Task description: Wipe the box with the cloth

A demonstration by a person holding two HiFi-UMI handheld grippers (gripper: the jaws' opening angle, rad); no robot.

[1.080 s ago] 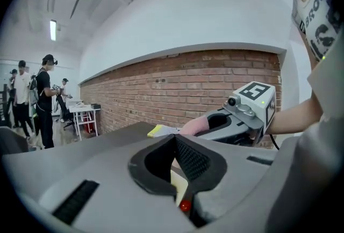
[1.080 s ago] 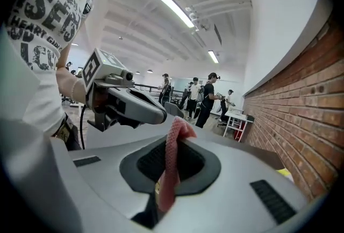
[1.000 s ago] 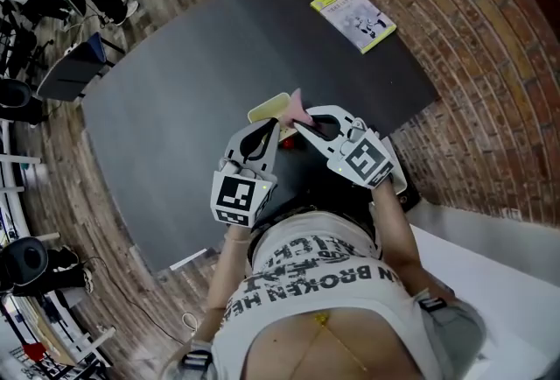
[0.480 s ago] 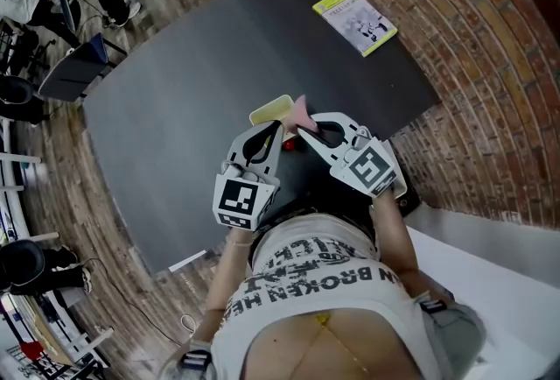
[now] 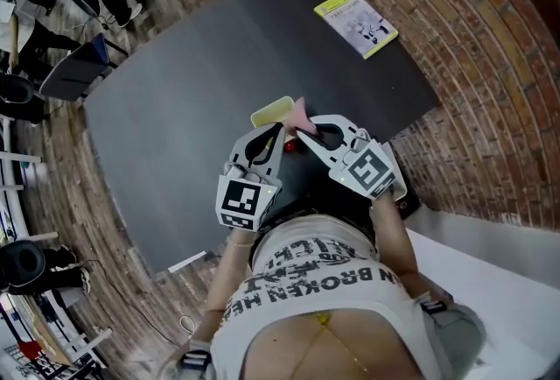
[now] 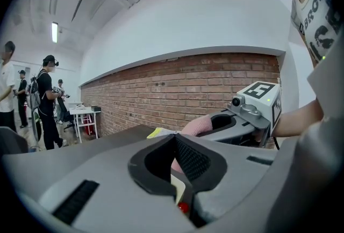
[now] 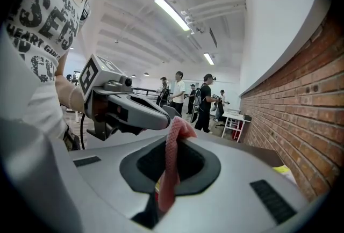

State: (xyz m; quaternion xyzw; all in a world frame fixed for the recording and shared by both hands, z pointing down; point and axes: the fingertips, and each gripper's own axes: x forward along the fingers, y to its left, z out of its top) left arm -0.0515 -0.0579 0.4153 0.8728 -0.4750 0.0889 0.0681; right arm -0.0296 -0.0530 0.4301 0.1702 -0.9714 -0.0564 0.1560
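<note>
Mid-frame, the right hand-held gripper (image 5: 300,131), clamped on the pink cloth (image 5: 298,114), sits just right of the cream box (image 5: 269,112), which the closed left hand-held gripper (image 5: 277,128) seems to pinch by its near edge.

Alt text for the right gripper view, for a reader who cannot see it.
The right gripper is shut on a pink cloth. The left gripper sits close at left; a brick wall runs along the right.
</note>
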